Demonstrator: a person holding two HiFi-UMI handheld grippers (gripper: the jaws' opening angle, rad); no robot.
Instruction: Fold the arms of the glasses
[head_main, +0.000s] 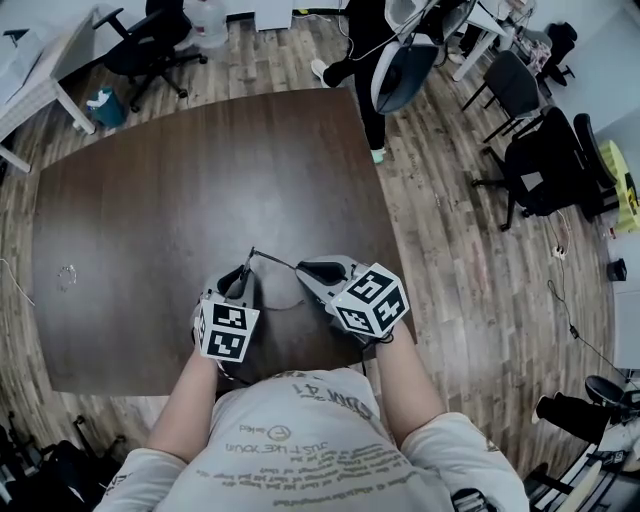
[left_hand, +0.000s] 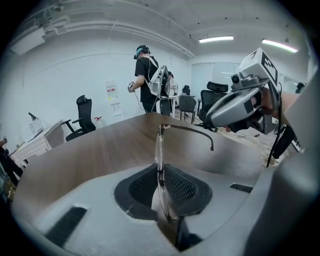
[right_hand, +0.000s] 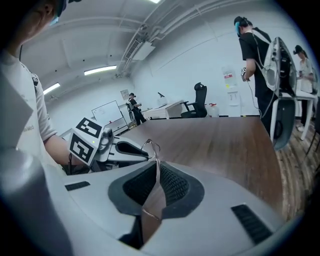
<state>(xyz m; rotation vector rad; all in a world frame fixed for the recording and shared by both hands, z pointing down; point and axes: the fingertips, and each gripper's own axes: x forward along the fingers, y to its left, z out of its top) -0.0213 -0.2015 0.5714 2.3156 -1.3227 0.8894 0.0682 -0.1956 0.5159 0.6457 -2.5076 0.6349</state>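
Just above the counter (head_main: 150, 200), the left hand-held gripper (left_hand: 161, 186) is clamped on the glasses (left_hand: 159, 150) by the front rim. The right hand-held gripper (right_hand: 152, 190) is pinched together on a thin arm (right_hand: 154, 165) (wire-slim).

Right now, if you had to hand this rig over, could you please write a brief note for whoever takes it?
Left gripper: shut on the front rim of the glasses, held over the table.
Right gripper: shut on a thin wire of the glasses; which part is unclear.
Done: glasses gripped by both grippers.
Left: one arm juts out from the rim, unfolded; fold it, then check the other.
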